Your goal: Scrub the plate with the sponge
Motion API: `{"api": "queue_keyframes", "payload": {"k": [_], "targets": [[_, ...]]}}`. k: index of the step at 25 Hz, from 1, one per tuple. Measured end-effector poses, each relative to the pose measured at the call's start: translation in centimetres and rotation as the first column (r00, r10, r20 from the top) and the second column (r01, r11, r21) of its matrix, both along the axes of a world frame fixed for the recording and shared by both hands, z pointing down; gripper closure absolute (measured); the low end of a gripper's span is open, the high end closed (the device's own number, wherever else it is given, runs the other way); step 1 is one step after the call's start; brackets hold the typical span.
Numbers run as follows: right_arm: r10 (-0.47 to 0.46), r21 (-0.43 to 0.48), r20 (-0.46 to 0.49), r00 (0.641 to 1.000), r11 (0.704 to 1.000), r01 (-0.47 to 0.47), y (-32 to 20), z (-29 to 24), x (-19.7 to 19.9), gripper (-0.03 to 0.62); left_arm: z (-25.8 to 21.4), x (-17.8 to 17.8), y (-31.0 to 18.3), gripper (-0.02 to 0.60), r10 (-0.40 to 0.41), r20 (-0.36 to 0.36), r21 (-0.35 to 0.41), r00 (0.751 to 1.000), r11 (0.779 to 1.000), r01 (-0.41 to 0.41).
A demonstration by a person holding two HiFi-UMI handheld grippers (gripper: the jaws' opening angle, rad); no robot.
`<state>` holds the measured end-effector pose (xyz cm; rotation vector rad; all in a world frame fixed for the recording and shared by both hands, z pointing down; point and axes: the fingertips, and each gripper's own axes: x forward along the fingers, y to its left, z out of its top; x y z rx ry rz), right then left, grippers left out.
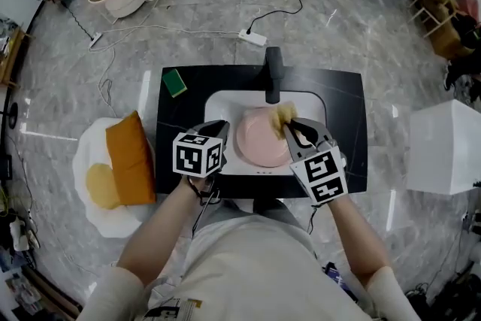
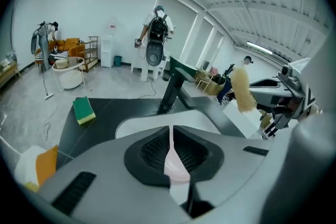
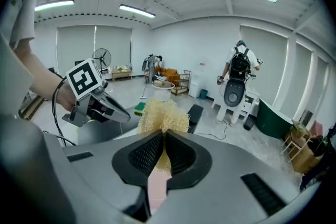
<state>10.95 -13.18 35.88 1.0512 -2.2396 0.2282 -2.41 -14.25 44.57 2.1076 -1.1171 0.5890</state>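
Observation:
A pink plate (image 1: 261, 137) lies in the white sink (image 1: 222, 104) set in a black counter. My left gripper (image 1: 225, 134) is at the plate's left edge; in the left gripper view its jaws (image 2: 171, 152) stand nearly together with the thin pink rim (image 2: 176, 169) pinched between them. My right gripper (image 1: 290, 128) hangs over the plate's right side, shut on a yellow fibrous sponge (image 1: 285, 115). In the right gripper view the sponge (image 3: 163, 115) bulges out above the jaws (image 3: 160, 152), with the plate (image 3: 156, 186) below.
A black faucet (image 1: 273, 74) rises behind the sink. A green and yellow sponge (image 1: 175, 82) lies on the counter's back left corner. Left of the counter sits an orange cushion (image 1: 129, 158) on a white mat. A power strip and cable lie on the floor beyond.

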Motion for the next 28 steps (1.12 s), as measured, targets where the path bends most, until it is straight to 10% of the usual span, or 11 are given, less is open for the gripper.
{"api": "queue_keyframes", "payload": {"k": [10, 18, 28], "targets": [[-0.006, 0.180, 0.146, 0.989, 0.983, -0.021, 0.5, -8.6, -1.8, 0.548, -10.0, -0.1, -0.5, 0.549, 0.050, 0.033, 0.265, 0.998, 0.962, -0.058], [-0.043, 0.353, 0.251, 0.967, 0.934, -0.050, 1.2, -14.9, -2.0, 0.548, -15.9, -0.1, 0.2, 0.554, 0.071, 0.058, 0.492, 0.996, 0.866, -0.091], [-0.043, 0.331, 0.381, 0.924, 0.939, -0.092, 2.1, -19.0, -1.9, 0.548, -21.1, -0.1, 1.8, 0.557, 0.104, 0.108, 0.644, 0.989, 0.751, -0.149]]}}
